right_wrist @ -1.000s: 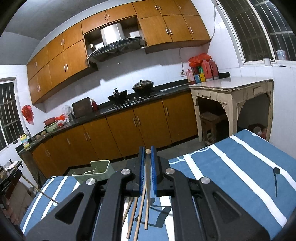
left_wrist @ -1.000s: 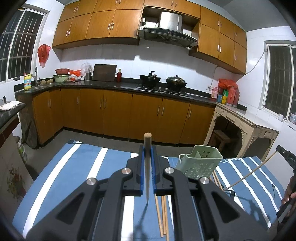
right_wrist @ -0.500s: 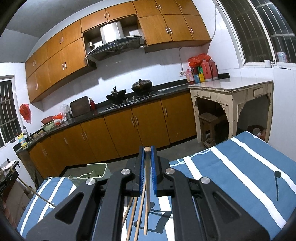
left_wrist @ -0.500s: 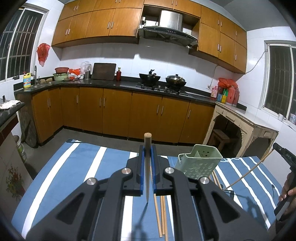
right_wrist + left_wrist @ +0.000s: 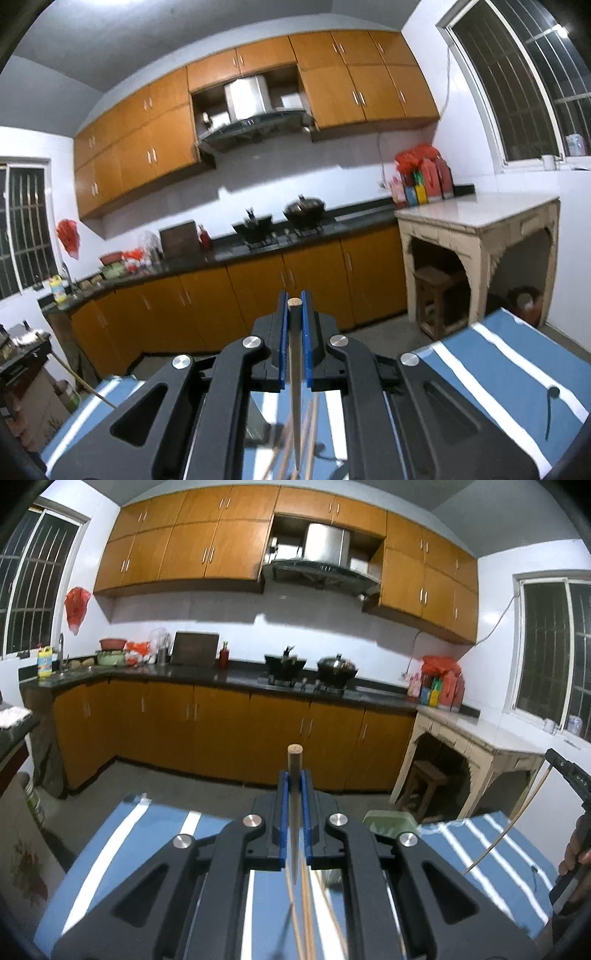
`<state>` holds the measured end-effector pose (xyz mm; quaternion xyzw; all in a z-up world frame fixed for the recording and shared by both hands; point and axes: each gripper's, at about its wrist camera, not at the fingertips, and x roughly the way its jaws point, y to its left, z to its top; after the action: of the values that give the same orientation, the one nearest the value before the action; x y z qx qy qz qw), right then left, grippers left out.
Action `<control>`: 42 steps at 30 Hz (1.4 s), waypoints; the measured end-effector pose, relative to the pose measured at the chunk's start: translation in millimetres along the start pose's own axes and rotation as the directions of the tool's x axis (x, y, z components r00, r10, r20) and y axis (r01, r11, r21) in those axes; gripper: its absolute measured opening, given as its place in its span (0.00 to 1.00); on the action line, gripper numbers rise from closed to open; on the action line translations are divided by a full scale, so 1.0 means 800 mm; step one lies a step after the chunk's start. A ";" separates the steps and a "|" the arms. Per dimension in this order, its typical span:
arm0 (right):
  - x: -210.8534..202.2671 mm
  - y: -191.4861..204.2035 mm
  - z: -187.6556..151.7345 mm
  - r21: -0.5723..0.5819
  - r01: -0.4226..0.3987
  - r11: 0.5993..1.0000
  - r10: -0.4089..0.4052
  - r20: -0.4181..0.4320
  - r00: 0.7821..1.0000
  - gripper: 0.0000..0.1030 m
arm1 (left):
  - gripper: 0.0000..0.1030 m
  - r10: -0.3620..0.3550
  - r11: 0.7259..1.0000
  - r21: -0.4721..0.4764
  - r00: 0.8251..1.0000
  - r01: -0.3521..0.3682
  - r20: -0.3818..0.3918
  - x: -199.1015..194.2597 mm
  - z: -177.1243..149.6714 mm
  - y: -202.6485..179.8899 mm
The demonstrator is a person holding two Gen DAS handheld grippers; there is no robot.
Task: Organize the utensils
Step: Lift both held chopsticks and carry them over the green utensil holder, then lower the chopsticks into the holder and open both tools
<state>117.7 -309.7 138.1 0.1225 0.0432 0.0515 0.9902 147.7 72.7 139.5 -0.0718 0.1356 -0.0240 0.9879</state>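
Chopsticks are clamped in both tools: one wooden chopstick is pinched between the blue pads of the left hand-held gripper, its round end standing just past the fingertips, and a second chopstick is gripped the same way by the right hand-held gripper. Both pairs of jaws are closed tight on the thin sticks. Below the left hand-held gripper, several loose chopsticks are seen lying on the blue-and-white striped cloth of the bench, blurred. A pale green utensil holder is partly hidden behind the right finger of that tool, standing on the cloth just beyond the loose sticks. At the right edge of the left wrist view, the other tool is seen held in a person's hand, with its chopstick slanting down toward the cloth. In the right wrist view more loose chopsticks are seen on the striped cloth under the jaws, also blurred.
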 end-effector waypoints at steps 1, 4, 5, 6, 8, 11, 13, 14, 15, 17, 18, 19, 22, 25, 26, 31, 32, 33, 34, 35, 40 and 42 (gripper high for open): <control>0.001 0.002 0.007 0.000 -0.009 1.000 0.009 0.013 1.000 0.07 | 0.07 -0.009 1.000 -0.002 1.000 0.009 0.017 -0.003 0.012 -0.003; 0.002 0.023 0.037 -0.018 -0.045 0.999 0.046 0.083 0.996 0.07 | 0.07 -0.031 0.999 -0.009 0.997 0.032 0.069 -0.012 0.044 -0.009; 0.004 0.031 0.047 -0.021 -0.058 0.998 0.060 0.106 0.993 0.07 | 0.07 -0.036 0.999 -0.013 0.996 0.037 0.086 -0.014 0.054 -0.012; 0.006 0.034 0.052 -0.020 -0.068 0.997 0.070 0.119 0.990 0.07 | 0.07 -0.052 0.998 -0.024 0.993 0.054 0.104 -0.016 0.066 -0.016; 0.014 0.046 0.064 -0.012 -0.104 0.995 0.105 0.149 0.983 0.07 | 0.07 -0.077 0.996 -0.039 0.989 0.082 0.124 -0.016 0.081 -0.023; 0.032 0.061 0.063 -0.005 -0.135 0.991 0.134 0.164 0.977 0.07 | 0.07 -0.088 0.995 -0.032 0.985 0.093 0.147 -0.007 0.093 -0.041; 0.048 0.068 0.052 -0.007 -0.148 0.989 0.147 0.151 0.978 0.07 | 0.07 -0.101 0.994 -0.037 0.985 0.107 0.140 0.007 0.091 -0.050; 0.057 0.071 0.042 -0.013 -0.147 0.989 0.147 0.139 0.979 0.07 | 0.07 -0.107 0.993 -0.043 0.986 0.113 0.127 0.017 0.088 -0.054; 0.063 0.074 0.035 -0.019 -0.146 0.989 0.147 0.130 0.980 0.07 | 0.07 -0.114 0.991 -0.053 0.987 0.120 0.112 0.027 0.083 -0.056; 0.081 0.077 0.012 -0.031 -0.140 0.990 0.143 0.100 0.985 0.07 | 0.07 -0.125 0.989 -0.068 0.988 0.131 0.092 0.043 0.073 -0.059; 0.086 0.077 0.004 -0.033 -0.137 0.990 0.139 0.088 0.986 0.07 | 0.07 -0.128 0.988 -0.075 0.988 0.134 0.080 0.052 0.067 -0.061; 0.094 0.076 -0.006 -0.031 -0.132 0.991 0.134 0.070 0.989 0.07 | 0.07 -0.128 0.988 -0.078 0.989 0.133 0.071 0.057 0.060 -0.059; 0.115 0.066 -0.025 -0.001 -0.116 0.993 0.116 0.017 0.993 0.07 | 0.07 -0.122 0.989 -0.077 0.992 0.124 0.036 0.078 0.044 -0.061; 0.131 0.056 -0.040 0.038 -0.104 0.994 0.105 -0.036 0.994 0.07 | 0.07 -0.129 0.988 -0.083 0.992 0.128 -0.003 0.094 0.028 -0.060; 0.136 0.055 -0.044 0.045 -0.101 0.994 0.103 -0.054 0.993 0.07 | 0.07 -0.131 0.988 -0.086 0.991 0.130 -0.014 0.098 0.024 -0.058; 0.147 0.053 -0.059 0.063 -0.103 0.993 0.110 -0.113 0.988 0.07 | 0.07 -0.148 0.985 -0.105 0.986 0.139 -0.078 0.119 0.004 -0.055; 0.146 0.053 -0.060 0.067 -0.104 0.992 0.112 -0.119 0.987 0.08 | 0.08 -0.150 0.984 -0.108 0.984 0.140 -0.093 0.123 0.000 -0.053; 0.146 0.052 -0.058 0.070 -0.106 0.992 0.114 -0.120 0.986 0.08 | 0.08 -0.151 0.984 -0.110 0.983 0.139 -0.103 0.127 -0.002 -0.052; 0.145 0.051 -0.057 0.070 -0.108 0.992 0.116 -0.121 0.986 0.10 | 0.08 -0.150 0.984 -0.115 0.982 0.137 -0.117 0.131 -0.004 -0.049; 0.141 0.050 -0.055 0.070 -0.105 0.992 0.113 -0.120 0.986 0.18 | 0.08 -0.145 0.984 -0.121 0.982 0.131 -0.122 0.133 -0.006 -0.047; 0.124 0.042 -0.043 0.073 -0.092 0.993 0.097 -0.068 0.993 0.59 | 0.17 -0.125 0.984 -0.142 0.985 0.107 -0.120 0.129 -0.005 -0.031; 0.114 0.035 -0.038 0.075 -0.086 0.993 0.091 -0.055 0.994 0.59 | 0.21 -0.119 0.984 -0.149 0.987 0.102 -0.110 0.123 -0.005 -0.027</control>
<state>202.4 -265.4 109.3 0.1586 0.0685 0.0974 0.9801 240.5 44.3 113.0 -0.1482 0.1912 -0.0734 0.9675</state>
